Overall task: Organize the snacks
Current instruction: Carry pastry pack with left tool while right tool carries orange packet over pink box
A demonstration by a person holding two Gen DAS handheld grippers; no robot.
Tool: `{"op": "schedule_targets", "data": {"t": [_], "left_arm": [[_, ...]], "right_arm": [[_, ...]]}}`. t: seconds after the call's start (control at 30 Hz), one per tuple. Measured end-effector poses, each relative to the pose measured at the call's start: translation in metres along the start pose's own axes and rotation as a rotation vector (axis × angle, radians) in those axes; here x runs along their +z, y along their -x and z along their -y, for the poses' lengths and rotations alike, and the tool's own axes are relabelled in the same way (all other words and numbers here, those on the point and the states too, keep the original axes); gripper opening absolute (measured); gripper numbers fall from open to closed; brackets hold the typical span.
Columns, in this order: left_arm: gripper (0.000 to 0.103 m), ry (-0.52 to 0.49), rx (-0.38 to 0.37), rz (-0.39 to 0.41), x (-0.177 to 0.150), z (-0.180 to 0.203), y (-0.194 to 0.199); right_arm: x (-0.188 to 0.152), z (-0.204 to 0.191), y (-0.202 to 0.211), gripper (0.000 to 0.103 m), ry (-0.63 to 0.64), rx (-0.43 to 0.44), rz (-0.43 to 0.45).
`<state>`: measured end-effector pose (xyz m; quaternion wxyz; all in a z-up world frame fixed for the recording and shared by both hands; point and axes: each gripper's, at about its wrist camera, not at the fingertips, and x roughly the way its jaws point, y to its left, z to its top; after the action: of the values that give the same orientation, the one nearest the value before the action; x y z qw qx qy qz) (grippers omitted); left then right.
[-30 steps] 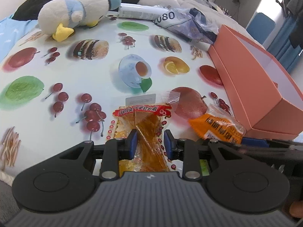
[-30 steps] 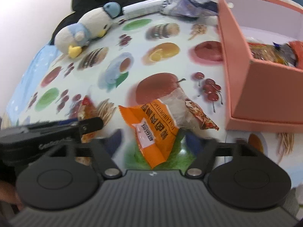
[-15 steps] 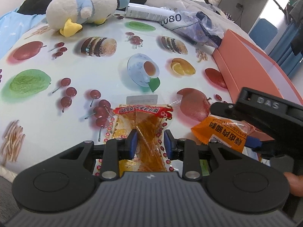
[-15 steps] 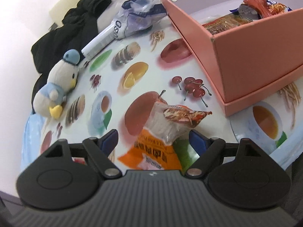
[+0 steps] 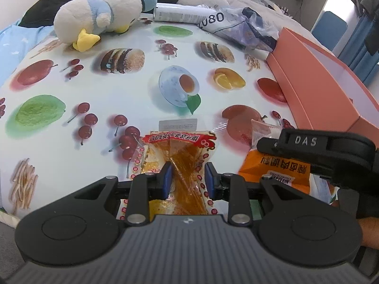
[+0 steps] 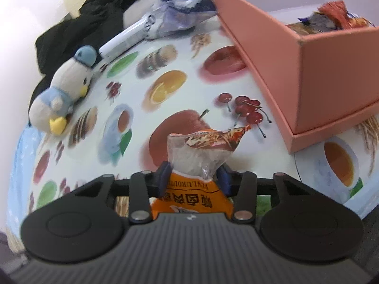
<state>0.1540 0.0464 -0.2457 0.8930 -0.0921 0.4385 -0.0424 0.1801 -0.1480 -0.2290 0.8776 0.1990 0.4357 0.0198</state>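
Bag [image 5: 227,21] reads "080", perhaps partly hidden.

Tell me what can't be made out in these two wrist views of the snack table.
- Pink box: left wrist view shows only its outer wall, contents hidden; right edge cut off.
- Snacks in the box: right wrist view, near wall covers all but their tops.
- Orange snack packet: lower end under the right gripper body; fingers closing around it.
- Yellow snack packet: lower part behind the left gripper.

Right claw [image 6: 193,176] now closing, narrowed around orange snack packet [image 6: 189,198], formerly wide.
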Motion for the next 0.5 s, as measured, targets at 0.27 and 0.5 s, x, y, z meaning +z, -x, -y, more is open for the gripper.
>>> {"op": "schedule_targets", "data": {"t": [0.27, 0.5], "left_arm": [[0.033, 0.001, -0.018, -0.001, 0.009, 0.007, 0.014], [0.032, -0.013, -0.036, 0.011, 0.017, 0.019, 0.028]], "right_arm": [[0.003, -0.004, 0.017, 0.043, 0.12, 0.04, -0.007], [0.014, -0.01, 0.045, 0.043, 0.204, 0.071, 0.059]]}}
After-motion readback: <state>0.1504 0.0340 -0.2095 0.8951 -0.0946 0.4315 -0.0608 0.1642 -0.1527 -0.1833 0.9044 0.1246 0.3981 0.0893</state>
